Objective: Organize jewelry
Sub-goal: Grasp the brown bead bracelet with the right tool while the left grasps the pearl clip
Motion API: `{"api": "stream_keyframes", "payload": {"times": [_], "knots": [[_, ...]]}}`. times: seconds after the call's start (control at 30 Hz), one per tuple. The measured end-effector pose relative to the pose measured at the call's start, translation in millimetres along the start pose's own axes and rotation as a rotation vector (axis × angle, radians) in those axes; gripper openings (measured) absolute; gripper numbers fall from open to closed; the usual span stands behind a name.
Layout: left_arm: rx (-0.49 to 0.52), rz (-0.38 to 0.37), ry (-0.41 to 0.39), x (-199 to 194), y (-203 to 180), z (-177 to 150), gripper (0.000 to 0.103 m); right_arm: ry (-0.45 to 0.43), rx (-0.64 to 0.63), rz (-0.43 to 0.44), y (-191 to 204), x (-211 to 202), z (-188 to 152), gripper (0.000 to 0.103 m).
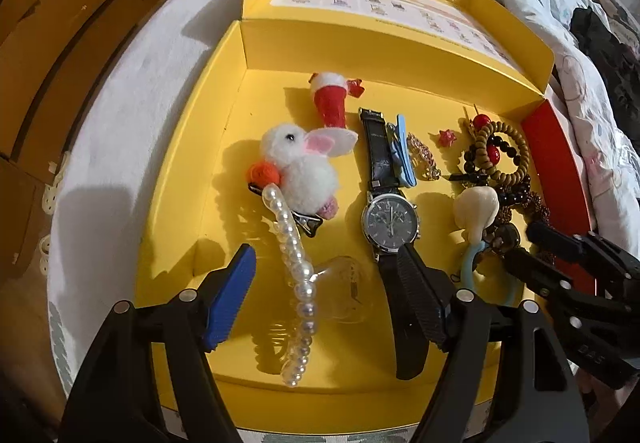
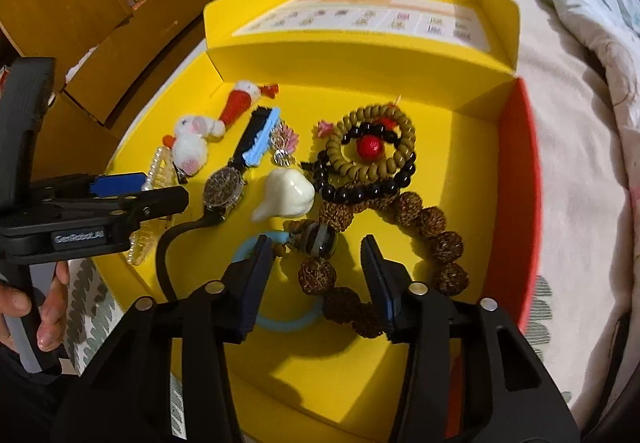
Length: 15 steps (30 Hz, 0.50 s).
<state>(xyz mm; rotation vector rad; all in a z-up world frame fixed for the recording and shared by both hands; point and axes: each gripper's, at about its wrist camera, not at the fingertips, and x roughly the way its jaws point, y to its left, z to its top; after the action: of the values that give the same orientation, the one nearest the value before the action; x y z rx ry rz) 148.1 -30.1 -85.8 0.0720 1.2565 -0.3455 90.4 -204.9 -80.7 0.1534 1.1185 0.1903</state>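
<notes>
A big yellow box [image 1: 192, 147] sits on the bed, full of jewelry. In the left wrist view, the left gripper [image 1: 326, 275] hangs with its jaws spread wide over a pearl clip [image 1: 294, 267], gripping nothing. A watch [image 1: 390, 223] lies mid-frame. Only the right wrist view shows the knobbly brown bead bracelet [image 2: 436, 239] at lower right, where the right gripper [image 2: 316, 263] gapes wide, holding nothing.

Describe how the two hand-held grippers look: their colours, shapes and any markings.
Both are black plastic. The left hand-held gripper and the right hand-held gripper each have two wedge-shaped fingers with ribbed blue pads, and silver pivot pins. A label on the left one's side reads "GenRobot.AI". A bare hand holds its handle.
</notes>
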Motion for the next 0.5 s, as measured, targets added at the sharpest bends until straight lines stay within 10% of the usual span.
{"api": "stream_keyframes", "payload": {"times": [0.5], "knots": [[-0.026,-0.043,0.045,14,6,0,0.056,0.023,0.018,0.009,-5,12,-2,0.027]]}}
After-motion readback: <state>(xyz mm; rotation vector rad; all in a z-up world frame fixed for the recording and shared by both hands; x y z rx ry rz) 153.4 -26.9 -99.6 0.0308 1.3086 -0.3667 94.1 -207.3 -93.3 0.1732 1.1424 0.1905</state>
